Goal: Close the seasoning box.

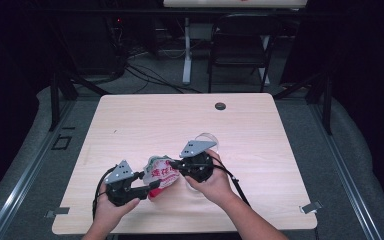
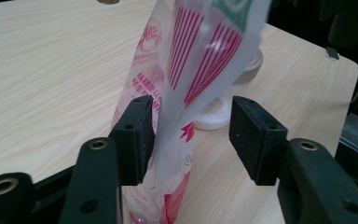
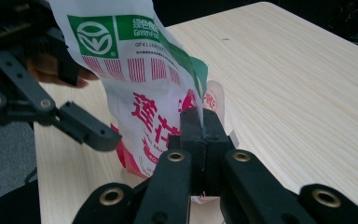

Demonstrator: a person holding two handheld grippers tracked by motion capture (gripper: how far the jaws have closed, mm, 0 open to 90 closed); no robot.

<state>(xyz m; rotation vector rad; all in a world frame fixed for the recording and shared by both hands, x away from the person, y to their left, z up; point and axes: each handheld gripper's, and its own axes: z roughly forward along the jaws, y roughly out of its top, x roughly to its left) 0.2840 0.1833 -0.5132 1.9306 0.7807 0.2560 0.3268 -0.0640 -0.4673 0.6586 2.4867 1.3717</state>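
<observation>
- Wooden table (image 1: 130, 115), high view: red-and-white printed plastic bag (image 1: 158, 176) held upright near the front edge, slightly left of centre, between two hand-held grippers.
- Right gripper (image 3: 199, 122), right gripper view: jaws clenched on a thin edge of the bag (image 3: 135, 70), no gap between the pads; green logo panel and red characters legible on the film above the pinch.
- Left gripper (image 2: 191, 135), left gripper view: jaws released and spread wide, straddling a hanging fold of the bag (image 2: 200, 60); film brushing the left-hand pad (image 2: 137, 135), well apart from the other pad.
- Same left gripper seen from the right gripper view (image 3: 81, 126): black linkage and one jaw just beside the bag's lower side, held in a hand.
- Behind the bag, towards the table's middle: a clear, round plastic container (image 1: 207, 141), seen in the left gripper view with a white base and brownish rim (image 2: 233, 93); contents not discernible.
- Small dark round grommet (image 1: 220, 106) near the far edge.
- Step in hand, by judgement: securing a second grasp on the bag, probably in order to pull its mouth open or tear it.
- Next move, by judgement: closing of the left jaws on the fold between them, high enough on the film to avoid slipping, then a steady pull away from the right gripper's pinch.
</observation>
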